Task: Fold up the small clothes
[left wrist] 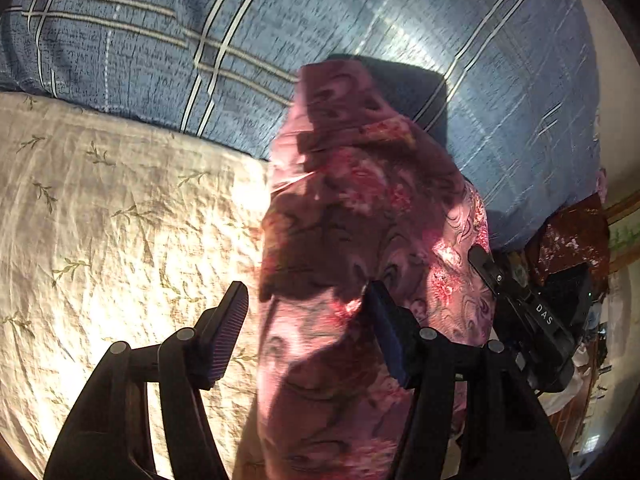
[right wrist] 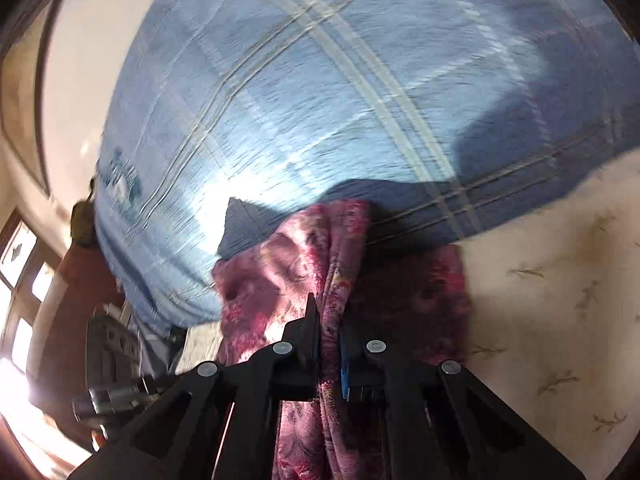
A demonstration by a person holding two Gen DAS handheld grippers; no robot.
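Leftmost, beyond the outer finger of the left gripper (left wrist: 306, 308), lies only the cream leaf-print sheet (left wrist: 120, 216), crumpled and sunlit. That gripper's fingers stand wide apart and grasp nothing; the pink floral garment (left wrist: 360, 248) passes between them, its left edge just inside the left pad, while the right pad sits against or just over the cloth, and contact cannot be told. From these fingers the garment runs straight ahead as a long narrow band, its far end reaching onto the blue plaid quilt (left wrist: 500, 100). Further right, the right gripper (right wrist: 329, 326) is clamped narrow on a bunched ridge of the same garment (right wrist: 344, 264), at its right edge as the left wrist view shows it. So the right hand is the one with a hold, and the left is nearer the free left edge. My reading is that the coming move turns on the cloth's long axis lying along both pairs of fingers: a fold across it needs the left pads closing on that near edge first. No containers are visible.
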